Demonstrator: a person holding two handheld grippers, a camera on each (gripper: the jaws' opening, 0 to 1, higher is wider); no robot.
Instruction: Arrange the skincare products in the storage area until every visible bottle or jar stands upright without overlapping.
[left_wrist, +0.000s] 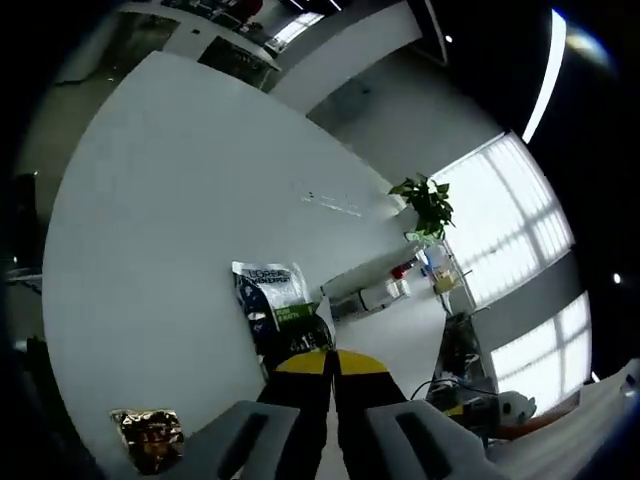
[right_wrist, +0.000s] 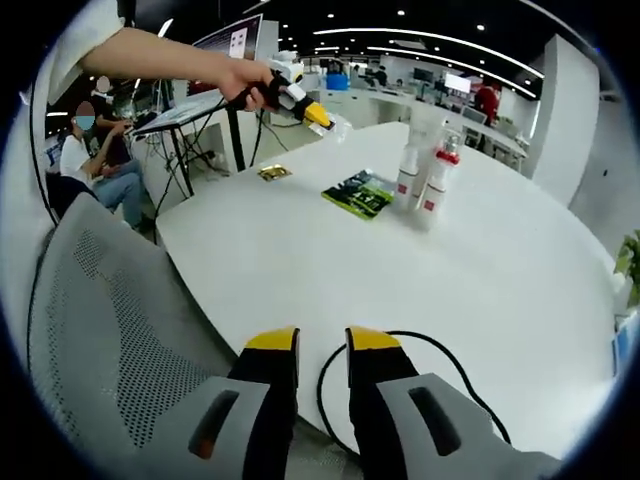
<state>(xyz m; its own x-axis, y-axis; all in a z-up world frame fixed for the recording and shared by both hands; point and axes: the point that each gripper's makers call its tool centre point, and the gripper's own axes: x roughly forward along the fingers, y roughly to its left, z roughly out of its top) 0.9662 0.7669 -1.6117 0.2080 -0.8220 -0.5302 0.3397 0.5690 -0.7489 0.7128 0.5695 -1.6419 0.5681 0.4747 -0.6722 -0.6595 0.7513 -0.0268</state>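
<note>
While the left gripper (left_wrist: 332, 362) hangs above the white table (left_wrist: 180, 200), its yellow-tipped jaws stand pressed together with nothing between them. Past those tips in the left gripper view lies a dark sachet (left_wrist: 272, 298) with a white top and green label, flat on the table, and nearer the view's lower left sits a crumpled gold wrapper (left_wrist: 148, 436). Farther off in that view a few bottles (left_wrist: 398, 283) cluster near the table's far side, too small to tell whether each stands upright, with a green plant (left_wrist: 426, 205) beyond them before bright windows. From the right gripper view, the right gripper (right_wrist: 322, 343) hovers at the table's near edge, jaws parted by a narrow gap and holding nothing; a black cable (right_wrist: 400, 345) loops on the table just beyond its tips. Across the table in that view three white bottles (right_wrist: 425, 175) stand upright close together, one with a red cap, and the dark sachet (right_wrist: 358, 193) lies flat just beside them, the gold wrapper (right_wrist: 273, 172) a little farther on. A person's hand (right_wrist: 240, 80) holds the left gripper (right_wrist: 318, 116) over the table's far side in that view. A grey mesh chair (right_wrist: 100, 320) stands beside the table, and a seated person (right_wrist: 90, 160) is behind it.
</note>
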